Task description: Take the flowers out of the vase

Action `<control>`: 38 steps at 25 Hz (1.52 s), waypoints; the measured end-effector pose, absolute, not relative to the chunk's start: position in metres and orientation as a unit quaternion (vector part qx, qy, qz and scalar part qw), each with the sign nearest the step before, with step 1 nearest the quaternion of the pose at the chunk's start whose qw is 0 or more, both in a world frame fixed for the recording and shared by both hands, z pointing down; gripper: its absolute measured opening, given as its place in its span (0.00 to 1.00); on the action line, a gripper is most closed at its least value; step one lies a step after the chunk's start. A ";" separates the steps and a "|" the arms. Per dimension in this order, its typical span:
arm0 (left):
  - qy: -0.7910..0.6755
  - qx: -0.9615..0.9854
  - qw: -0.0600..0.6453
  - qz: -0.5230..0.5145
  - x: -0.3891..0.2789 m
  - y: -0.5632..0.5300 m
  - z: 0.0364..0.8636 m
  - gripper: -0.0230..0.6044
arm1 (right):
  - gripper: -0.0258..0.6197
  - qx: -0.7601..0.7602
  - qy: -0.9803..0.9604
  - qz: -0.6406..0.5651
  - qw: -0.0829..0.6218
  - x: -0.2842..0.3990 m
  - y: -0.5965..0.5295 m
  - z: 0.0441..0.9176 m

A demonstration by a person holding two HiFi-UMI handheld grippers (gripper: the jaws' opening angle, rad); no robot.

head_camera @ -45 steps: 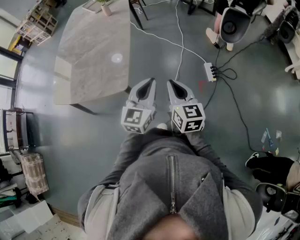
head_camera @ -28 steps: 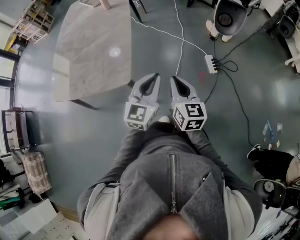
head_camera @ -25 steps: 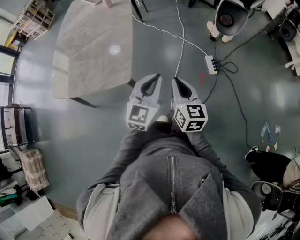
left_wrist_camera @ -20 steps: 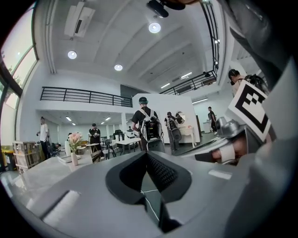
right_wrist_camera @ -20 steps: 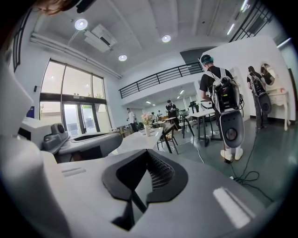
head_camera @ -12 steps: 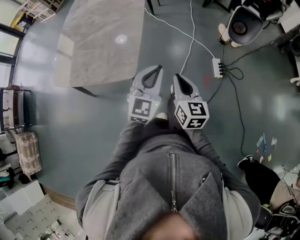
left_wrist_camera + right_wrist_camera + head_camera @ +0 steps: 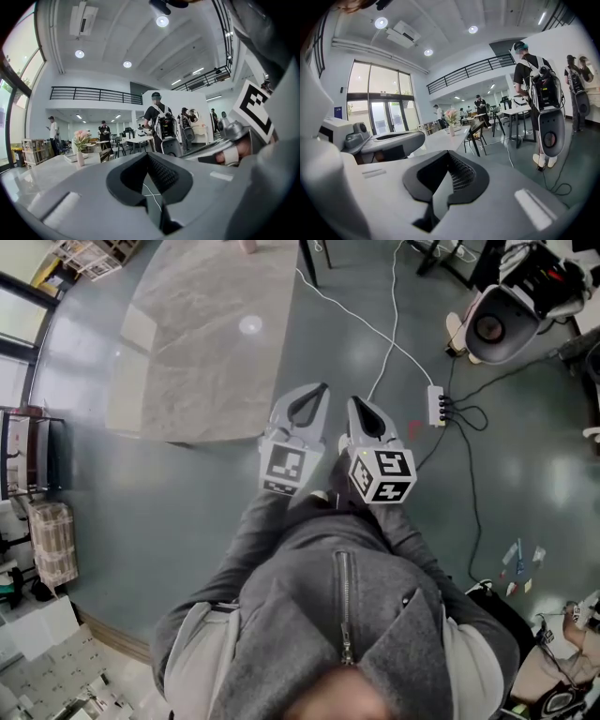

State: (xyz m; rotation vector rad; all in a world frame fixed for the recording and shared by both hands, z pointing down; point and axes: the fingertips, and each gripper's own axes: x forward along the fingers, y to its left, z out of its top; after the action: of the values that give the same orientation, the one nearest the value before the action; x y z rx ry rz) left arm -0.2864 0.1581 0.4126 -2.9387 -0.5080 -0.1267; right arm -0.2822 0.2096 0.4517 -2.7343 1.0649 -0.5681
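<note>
A small pale vase [image 7: 80,158] with pink flowers [image 7: 81,137] stands on the far end of a long marble table [image 7: 37,176]. The right gripper view shows the same flowers [image 7: 451,114] and vase [image 7: 451,130] far off. In the head view only the vase's foot [image 7: 248,245] shows at the top edge. My left gripper [image 7: 322,388] and right gripper [image 7: 352,401] are held side by side over the floor, just short of the table's [image 7: 206,343] near corner. The jaws of both the left gripper [image 7: 146,154] and the right gripper [image 7: 448,152] are shut and empty.
A white cable [image 7: 361,320] runs across the floor to a power strip [image 7: 437,405]. A wheeled machine [image 7: 497,324] stands at the right. A dark chair [image 7: 476,132] sits by the table. A person with a backpack [image 7: 534,79] and other people stand further back.
I have walked towards the table. Its near corner now lies closer to both grippers, and the floor things have slid to the right. Both grippers stay shut, side by side.
</note>
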 end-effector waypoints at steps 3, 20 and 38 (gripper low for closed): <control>-0.164 -0.983 0.075 -0.044 -0.261 0.154 0.413 0.05 | 0.04 -0.909 0.363 -0.192 0.070 -0.254 0.203 0.452; -0.125 -0.989 0.067 -0.050 -0.124 0.139 0.418 0.05 | 0.04 -0.894 0.399 -0.192 0.063 -0.107 0.181 0.455; -0.121 -0.989 0.061 -0.058 -0.063 0.162 0.429 0.05 | 0.04 -0.895 0.397 -0.190 0.066 -0.038 0.203 0.458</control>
State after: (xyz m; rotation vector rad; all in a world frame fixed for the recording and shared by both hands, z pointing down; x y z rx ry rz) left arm -0.0631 0.1624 0.4293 -2.9928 -0.3668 -0.1741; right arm -0.0379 0.2035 0.4583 -2.7013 1.1984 -0.5739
